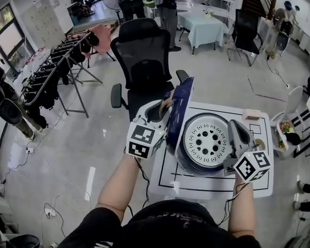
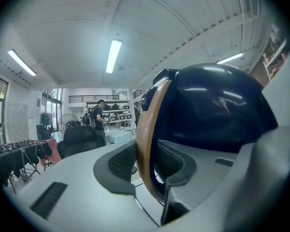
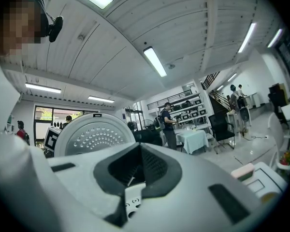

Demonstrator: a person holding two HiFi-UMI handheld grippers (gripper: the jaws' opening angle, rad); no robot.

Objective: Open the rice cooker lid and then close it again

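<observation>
A dark blue rice cooker (image 1: 192, 165) stands in the middle of the white bench (image 1: 196, 184), inside a black outline drawn on the top. Its glossy dark blue lid (image 1: 180, 110) (image 2: 217, 110) is open and stands close to upright. The lid's round, pale, hole-dotted inner plate (image 1: 209, 144) (image 3: 94, 132) is turned toward the bench's right edge.

The left tool (image 1: 165, 106) (image 2: 144, 159) comes in over the bench's left edge. Its jaws are drawn narrow around a curved tan band (image 2: 146, 124) that runs along the lid beside the blue shell. In the left gripper view both dark ribbed pads (image 2: 122, 162) lie against this band, one on each side.

The right tool (image 1: 233, 124) (image 3: 137, 166) hangs over the right half of the bench, just beside the inner plate but apart from it. Its jaws are pressed fully together with nothing between them. In the right gripper view the plate rises to the left of those jaws.

A small pale pink block (image 1: 252, 114) (image 3: 242, 170) lies near the bench's far right corner. Past the far edge stands a black mesh office chair (image 1: 142, 56). To the left of the chair on the grey floor is a metal rack hung with dark clothes (image 1: 57, 71). Farther back, a person in dark clothes (image 1: 168, 9) (image 3: 168, 122) stands beside a table covered with a pale cloth (image 1: 205, 27).
</observation>
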